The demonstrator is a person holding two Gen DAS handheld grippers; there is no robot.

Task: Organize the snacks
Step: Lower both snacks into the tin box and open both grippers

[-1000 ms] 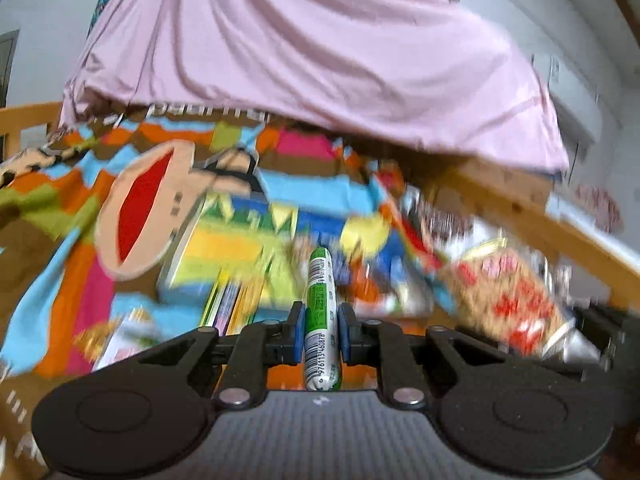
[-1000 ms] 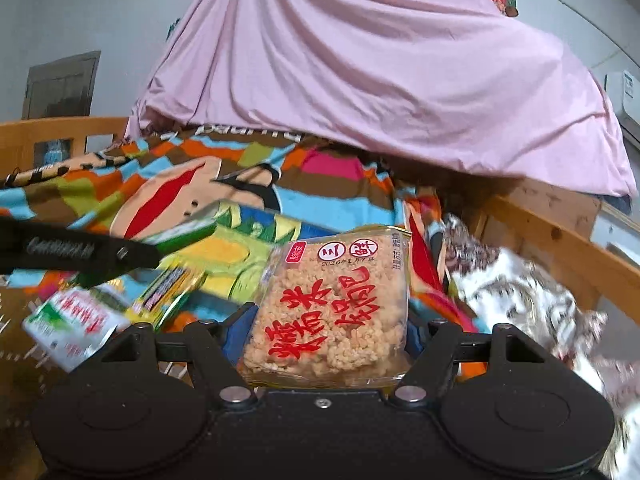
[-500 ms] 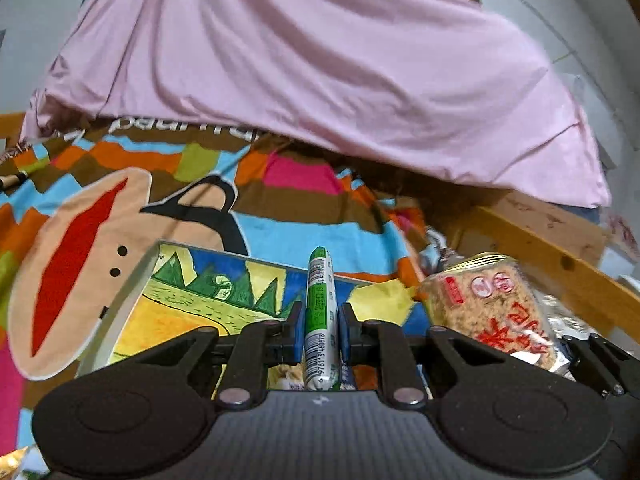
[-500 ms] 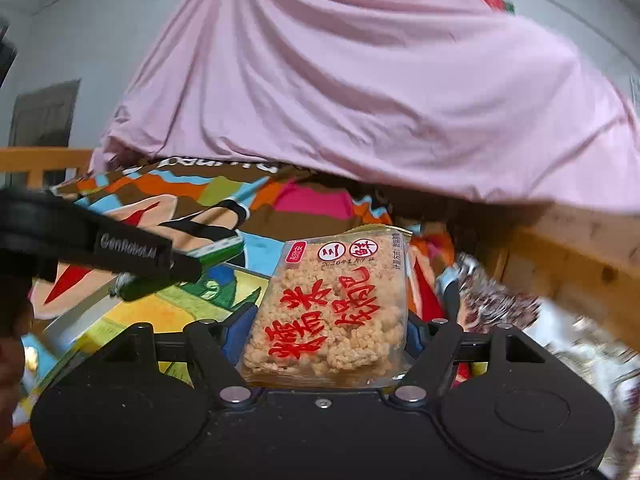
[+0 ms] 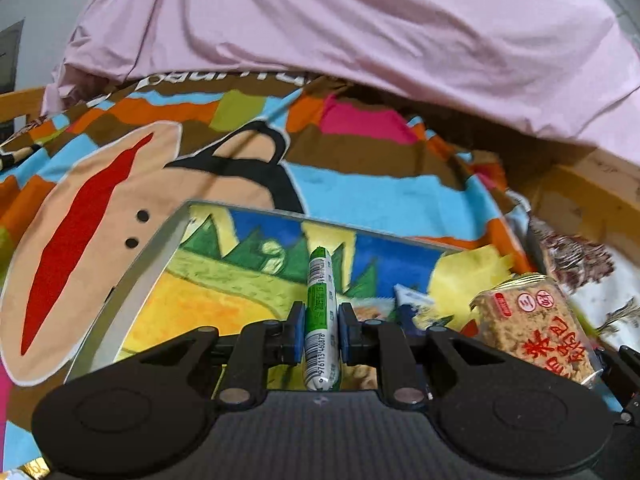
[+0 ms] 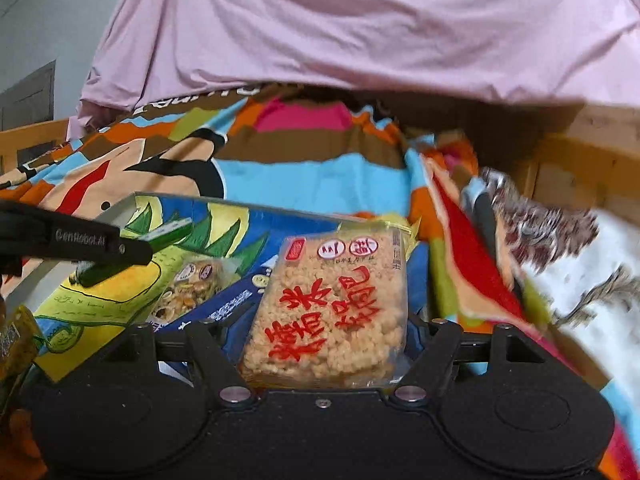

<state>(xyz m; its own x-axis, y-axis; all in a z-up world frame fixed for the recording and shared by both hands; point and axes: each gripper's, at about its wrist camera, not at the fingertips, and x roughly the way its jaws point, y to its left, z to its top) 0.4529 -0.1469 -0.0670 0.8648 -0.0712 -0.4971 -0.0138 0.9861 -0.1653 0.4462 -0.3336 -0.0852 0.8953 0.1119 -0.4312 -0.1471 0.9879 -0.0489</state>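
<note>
My left gripper (image 5: 320, 334) is shut on a green and white sausage stick (image 5: 320, 304) that points forward over a colourful tray (image 5: 160, 264) with metal rims. My right gripper (image 6: 326, 336) is shut on a clear pack of rice crackers (image 6: 328, 304) with red characters, held over the tray's right part (image 6: 120, 204). That pack also shows at the right of the left wrist view (image 5: 536, 328). The left gripper's finger (image 6: 80, 238) with the sausage stick (image 6: 168, 236) shows at the left of the right wrist view.
Two snack packs lie in the tray: a nut mix bag (image 6: 188, 292) and a blue pack (image 6: 224, 308). The tray sits on a bright patterned blanket (image 5: 360, 196). A pink sheet (image 5: 340, 20) hangs behind. A wooden bed rail (image 6: 580, 168) runs at right.
Both grippers moved forward and down over the tray, each still holding its snack. The loose snacks on the blanket dropped out of the left view; the tray's inside now fills the lower view.
</note>
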